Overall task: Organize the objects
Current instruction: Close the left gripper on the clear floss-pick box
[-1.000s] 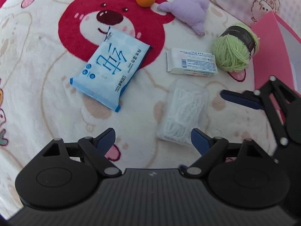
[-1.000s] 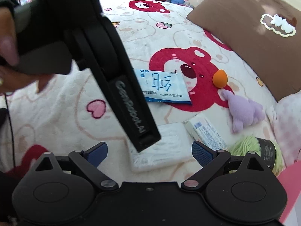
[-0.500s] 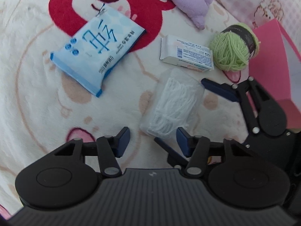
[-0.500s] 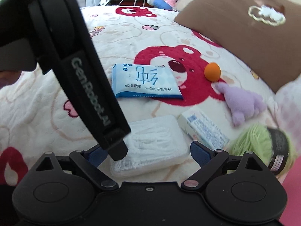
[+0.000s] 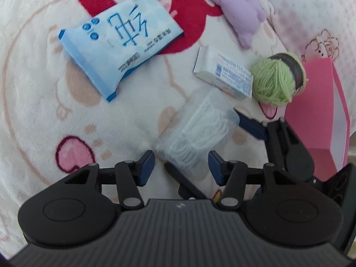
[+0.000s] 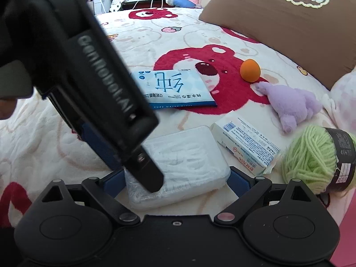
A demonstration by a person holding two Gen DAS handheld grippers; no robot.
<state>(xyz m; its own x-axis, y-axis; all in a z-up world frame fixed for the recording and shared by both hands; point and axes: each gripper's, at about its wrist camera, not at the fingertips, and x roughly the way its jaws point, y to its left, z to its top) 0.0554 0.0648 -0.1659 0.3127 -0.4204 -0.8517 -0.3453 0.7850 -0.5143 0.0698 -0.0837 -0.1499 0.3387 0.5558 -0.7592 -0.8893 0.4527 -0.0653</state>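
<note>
A clear plastic box of white floss picks (image 5: 200, 124) lies on the bear-print blanket (image 5: 44, 102). My left gripper (image 5: 181, 163) has its blue pads against the two long sides of the box's near end and is shut on it. In the right wrist view the same box (image 6: 191, 155) sits between the fingers of my right gripper (image 6: 174, 179), which stands open, one pad close to each short end. The left gripper's black fingers (image 6: 124, 115) cross the box's left part there. One of the right gripper's fingers (image 5: 251, 125) shows beside the box's far end.
Around the box lie a blue wet-wipe pack (image 5: 120, 51), a small white carton (image 5: 222, 73), a green yarn ball (image 5: 273, 80), a purple plush toy (image 5: 242, 15) and an orange ball (image 6: 250, 70). A pink open box (image 5: 316, 120) stands at the right. A brown pillow (image 6: 278, 17) lies behind.
My left jaws closed from wide apart down to the floss box's width. Both grippers sank toward the box, which now sits between the fingers of each.
</note>
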